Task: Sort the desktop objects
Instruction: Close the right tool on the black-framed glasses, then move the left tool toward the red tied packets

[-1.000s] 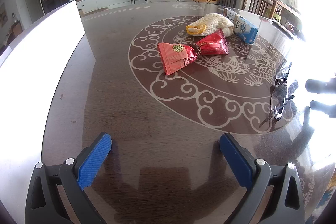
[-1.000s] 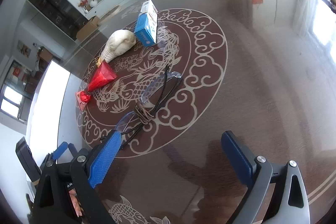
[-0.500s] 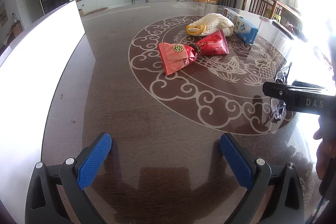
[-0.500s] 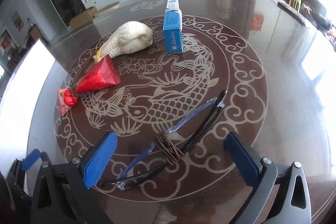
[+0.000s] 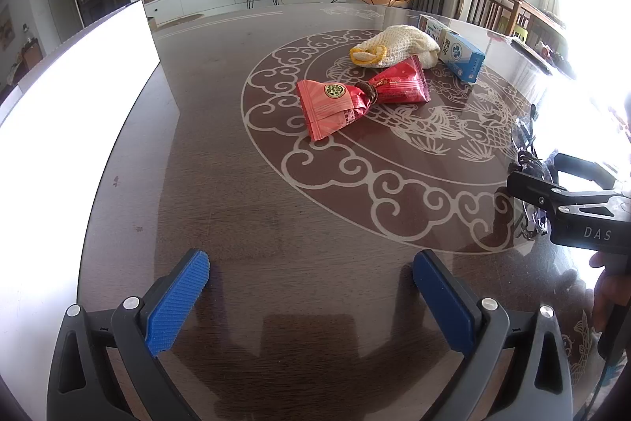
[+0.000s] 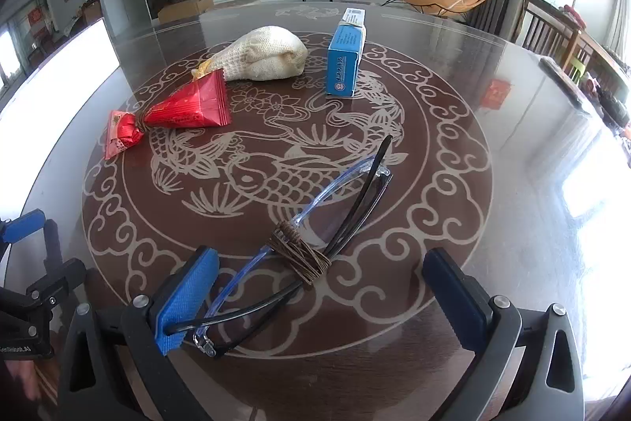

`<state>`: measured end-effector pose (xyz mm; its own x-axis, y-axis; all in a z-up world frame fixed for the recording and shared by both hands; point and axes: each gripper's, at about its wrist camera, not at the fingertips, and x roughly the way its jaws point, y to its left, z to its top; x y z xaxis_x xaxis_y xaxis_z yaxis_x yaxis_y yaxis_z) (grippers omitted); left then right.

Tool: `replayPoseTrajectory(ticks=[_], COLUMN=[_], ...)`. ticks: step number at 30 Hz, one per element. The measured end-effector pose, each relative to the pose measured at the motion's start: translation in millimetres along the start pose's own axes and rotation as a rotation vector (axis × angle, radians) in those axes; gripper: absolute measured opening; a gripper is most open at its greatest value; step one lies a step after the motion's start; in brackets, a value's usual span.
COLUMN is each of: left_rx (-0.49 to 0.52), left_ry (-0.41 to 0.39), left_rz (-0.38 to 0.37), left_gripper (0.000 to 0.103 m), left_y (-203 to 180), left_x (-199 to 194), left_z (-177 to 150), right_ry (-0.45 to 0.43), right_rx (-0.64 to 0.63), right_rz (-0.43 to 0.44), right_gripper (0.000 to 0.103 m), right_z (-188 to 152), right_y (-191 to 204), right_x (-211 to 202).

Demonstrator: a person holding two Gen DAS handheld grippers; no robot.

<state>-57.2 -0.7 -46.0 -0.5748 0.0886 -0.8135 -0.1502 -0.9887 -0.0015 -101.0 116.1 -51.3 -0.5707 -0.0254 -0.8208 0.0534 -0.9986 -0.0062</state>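
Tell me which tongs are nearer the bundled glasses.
Right. The right tongs stand open around the bundled glasses; the left tongs hover over bare table, well aside.

The right gripper (image 6: 315,296) is swinging round and levelling out, its jaws now spread to their widest, so the bundled glasses (image 6: 303,247) are now lying between its blue pads instead of off its left finger. In the left wrist view, its black body (image 5: 568,208) is now covering the glasses at the right edge

On the table (image 6: 512,184), the glasses (image 6: 315,223) lie nearest, with the wrapped packet (image 6: 181,113), knitted pouch (image 6: 268,54) and box (image 6: 345,62) behind.
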Motion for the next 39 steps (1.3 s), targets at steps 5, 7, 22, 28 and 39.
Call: replayPoseTrajectory(ticks=[5,7,22,28,39], left_rx=[0.000,-0.001,-0.001,0.000,-0.001], left_ry=[0.000,0.000,0.000,0.000,0.000], left_rz=[0.000,0.000,0.000,0.003,0.003], left_gripper=[0.103,0.103,0.103,0.103,0.103], left_y=[-0.2,-0.2,-0.5,-0.1,-0.1], left_x=[0.0,0.1,0.2,0.0,0.0], left_z=[-0.1,0.0,0.0,-0.1,0.2], right_ry=[-0.006,-0.007,-0.009,-0.010,-0.010], right_rx=[-0.033,-0.043,-0.053,-0.053,-0.054], right_rz=[0.024,0.032,0.041,0.040,0.040], right_gripper=[0.103,0.103,0.103,0.103,0.103], right_z=[-4.3,-5.4,-9.5,-9.6,-9.8], right_y=[-6.1,-8.7,-13.4,-13.5,-13.7], right_x=[-4.7,-5.7,-7.5,-7.4,-7.2])
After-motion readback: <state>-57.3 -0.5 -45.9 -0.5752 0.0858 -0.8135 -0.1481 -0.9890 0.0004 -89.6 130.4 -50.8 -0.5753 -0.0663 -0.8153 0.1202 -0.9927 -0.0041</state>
